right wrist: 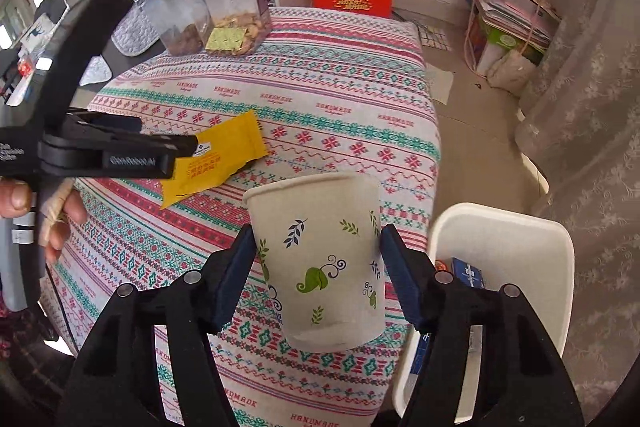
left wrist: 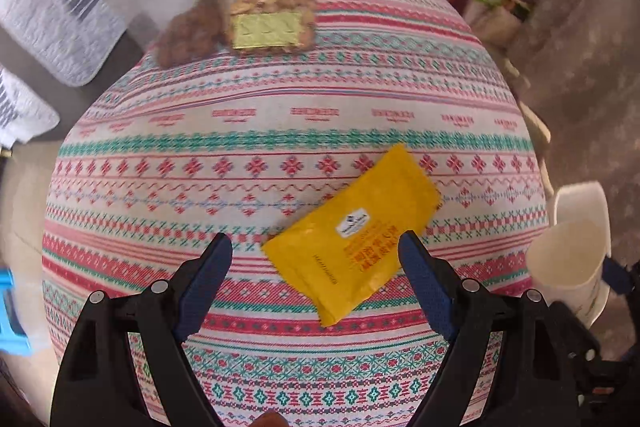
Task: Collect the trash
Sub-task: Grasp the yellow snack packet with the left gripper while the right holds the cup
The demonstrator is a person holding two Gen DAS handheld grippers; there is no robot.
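Left jaws wide over the wrapper, right jaws clamped on the cup.

Left wrist view: the left gripper gapes empty above the yellow wrapper, whose long axis runs diagonally, nearest its right finger. Right wrist view: the right gripper grips the paper cup, lifted beside the white bin, right of the wrapper.

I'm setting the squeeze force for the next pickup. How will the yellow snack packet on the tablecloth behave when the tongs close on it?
The yellow packet lies flat and thin on the tablecloth, so it probably weighs little and will bend or crumple rather than hold its shape. Its smooth film looks slippery, so it may slide across the cloth. The open left tongs would likely need an edge.
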